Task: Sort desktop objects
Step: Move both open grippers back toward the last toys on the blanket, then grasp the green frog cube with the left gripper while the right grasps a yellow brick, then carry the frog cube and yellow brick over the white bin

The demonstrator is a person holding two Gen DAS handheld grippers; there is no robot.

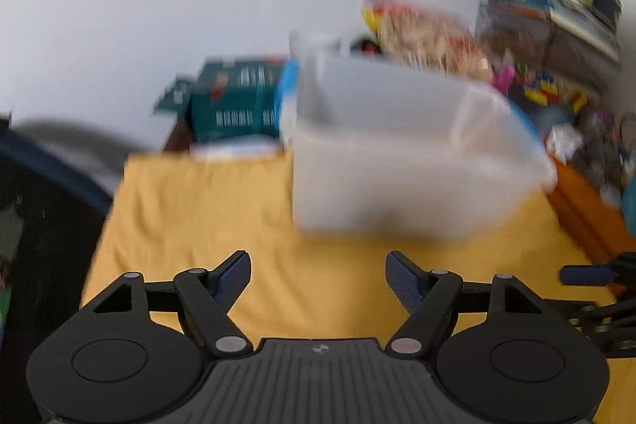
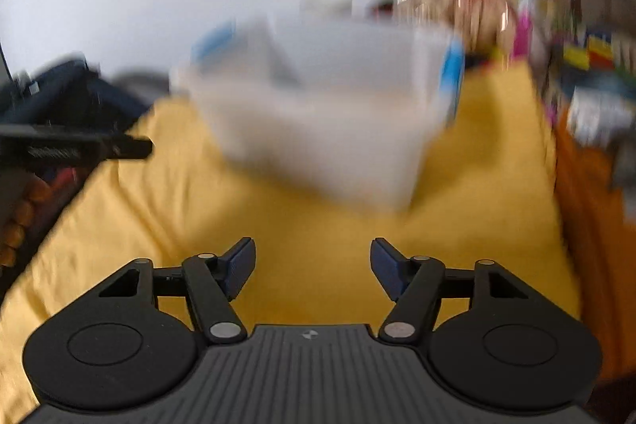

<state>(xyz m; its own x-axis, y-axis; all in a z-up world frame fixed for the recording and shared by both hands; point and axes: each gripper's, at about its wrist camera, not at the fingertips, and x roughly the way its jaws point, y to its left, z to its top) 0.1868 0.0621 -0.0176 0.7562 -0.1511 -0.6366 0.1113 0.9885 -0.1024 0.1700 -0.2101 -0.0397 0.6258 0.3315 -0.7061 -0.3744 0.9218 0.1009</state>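
A translucent white plastic bin (image 1: 397,161) with blue handles stands on the yellow cloth (image 1: 198,217); it also shows, blurred, in the right wrist view (image 2: 318,129). My left gripper (image 1: 318,281) is open and empty, a short way in front of the bin. My right gripper (image 2: 312,269) is open and empty, also in front of the bin. The right gripper's finger shows at the right edge of the left wrist view (image 1: 588,275). The left gripper shows at the left of the right wrist view (image 2: 79,147). What is inside the bin cannot be seen.
A teal box (image 1: 234,102) stands behind the cloth at the left. A snack bag (image 1: 421,34), stacked books (image 1: 556,10) and colourful small items (image 1: 548,94) crowd the right. An orange edge (image 2: 588,225) borders the cloth on the right. A dark bag (image 2: 59,86) lies left.
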